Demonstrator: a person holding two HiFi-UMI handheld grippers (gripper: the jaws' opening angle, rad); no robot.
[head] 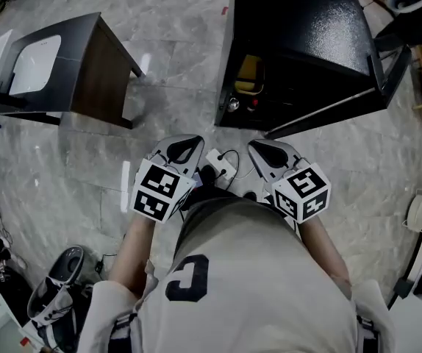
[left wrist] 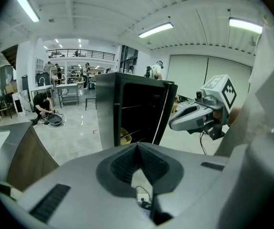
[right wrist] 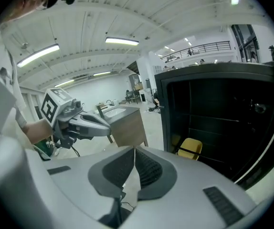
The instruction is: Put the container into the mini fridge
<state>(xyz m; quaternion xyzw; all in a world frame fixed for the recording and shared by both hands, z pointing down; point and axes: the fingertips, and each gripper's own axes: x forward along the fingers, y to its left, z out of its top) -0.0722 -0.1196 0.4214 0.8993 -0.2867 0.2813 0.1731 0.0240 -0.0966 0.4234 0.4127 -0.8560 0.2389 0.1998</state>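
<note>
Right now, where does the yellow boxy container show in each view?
Head view: yellow boxy container upper centre, at the left inside the black mini fridge.
Left gripper view: centre, low in the fridge.
Right gripper view: right of centre, low in the fridge.
Shared landmark: the black fridge.
</note>
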